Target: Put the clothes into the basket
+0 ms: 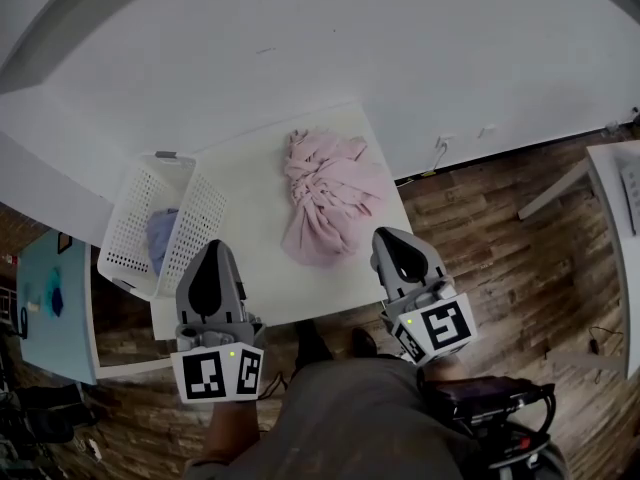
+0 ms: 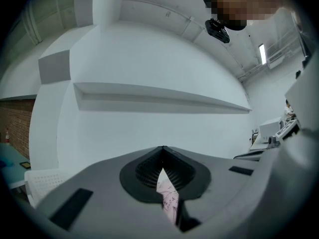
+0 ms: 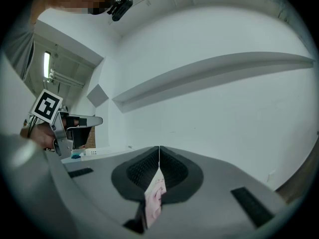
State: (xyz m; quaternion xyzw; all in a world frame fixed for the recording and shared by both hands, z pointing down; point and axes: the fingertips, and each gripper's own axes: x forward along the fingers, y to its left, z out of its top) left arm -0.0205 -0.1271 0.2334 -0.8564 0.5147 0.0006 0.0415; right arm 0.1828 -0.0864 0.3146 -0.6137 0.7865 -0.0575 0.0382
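Note:
A crumpled pink garment lies on the right half of the small white table. A white mesh basket sits tilted at the table's left edge with a lavender-blue garment inside. My left gripper hovers at the table's front left, beside the basket, jaws shut and empty. My right gripper hangs at the front right corner, just short of the pink garment, also shut and empty. In both gripper views a sliver of pink garment shows behind the closed jaws.
A white wall rises behind the table. A teal table stands at far left and a white table at far right, on a wooden floor. A black object sits by the person's legs at lower right.

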